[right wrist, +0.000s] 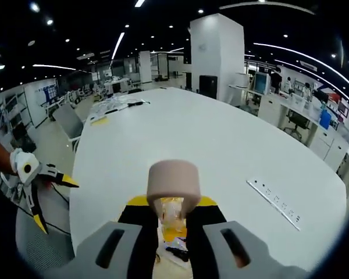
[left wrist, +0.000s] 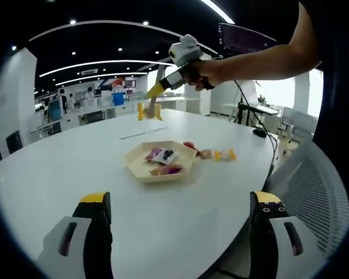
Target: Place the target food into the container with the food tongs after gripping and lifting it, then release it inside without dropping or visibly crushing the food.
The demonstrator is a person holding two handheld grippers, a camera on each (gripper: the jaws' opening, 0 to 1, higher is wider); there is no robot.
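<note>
A beige hexagonal container point(left wrist: 141, 168) sits on the white table point(left wrist: 64, 174) with several wrapped sweets in it. Three more sweets point(left wrist: 212, 154) lie just right of it. My right gripper point(left wrist: 157, 90) hangs above and beyond the container, shut on beige food tongs point(left wrist: 150, 107) that point down. In the right gripper view the tongs' rounded end point(right wrist: 173, 181) stands between the shut jaws of the right gripper point(right wrist: 173, 203), and a yellow wrapped sweet point(right wrist: 173, 220) sits between the tong arms over the container point(right wrist: 171, 260). My left gripper point(left wrist: 180, 232) is open and empty, near the table's edge, and appears as the left gripper point(right wrist: 49, 197).
A grey mesh chair point(left wrist: 314, 192) stands at the table's right edge. A flat white strip point(right wrist: 276, 200) lies on the table beyond the container. Small items point(right wrist: 113, 104) lie at the far end, with a chair point(right wrist: 70, 119) beside it. Desks and a pillar point(right wrist: 218, 52) stand behind.
</note>
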